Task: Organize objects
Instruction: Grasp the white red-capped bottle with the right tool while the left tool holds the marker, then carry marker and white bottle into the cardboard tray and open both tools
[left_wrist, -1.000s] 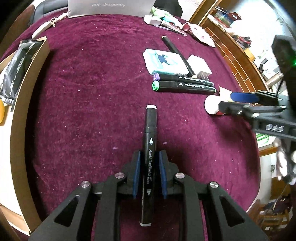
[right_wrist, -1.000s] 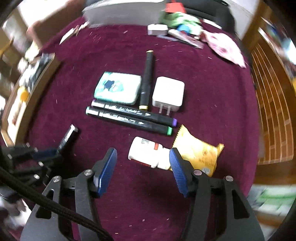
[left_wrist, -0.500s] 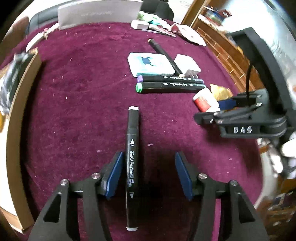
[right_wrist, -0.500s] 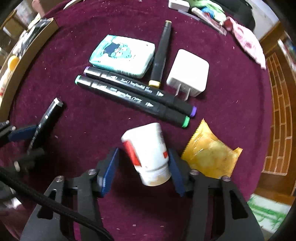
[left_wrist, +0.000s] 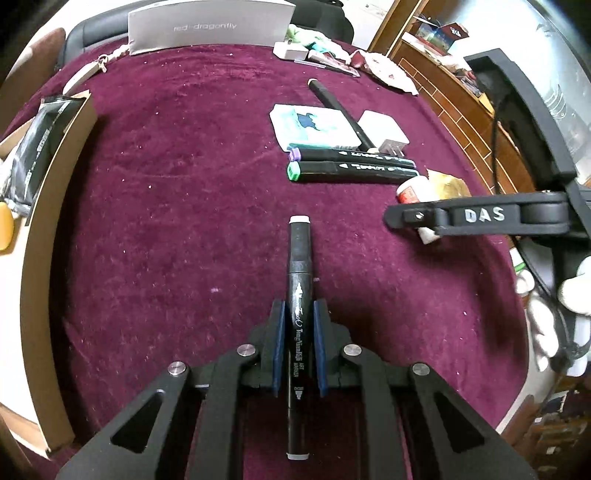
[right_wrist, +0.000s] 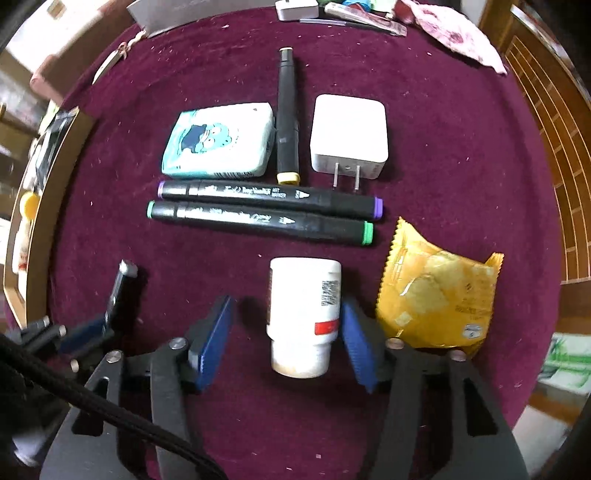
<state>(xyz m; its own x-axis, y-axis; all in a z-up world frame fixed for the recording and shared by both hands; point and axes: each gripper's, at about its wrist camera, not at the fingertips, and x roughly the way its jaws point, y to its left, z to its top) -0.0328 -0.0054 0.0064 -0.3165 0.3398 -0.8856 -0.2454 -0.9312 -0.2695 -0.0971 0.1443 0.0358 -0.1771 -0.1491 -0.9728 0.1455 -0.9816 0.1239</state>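
The left gripper (left_wrist: 298, 347) has snapped shut again on the grey-capped marker (left_wrist: 298, 295), and the right gripper (right_wrist: 286, 341) has just widened around the white bottle (right_wrist: 303, 314), left pad clear. Two markers (right_wrist: 258, 210) already sit aligned farther out; this marker and the bottle remain unplaced.
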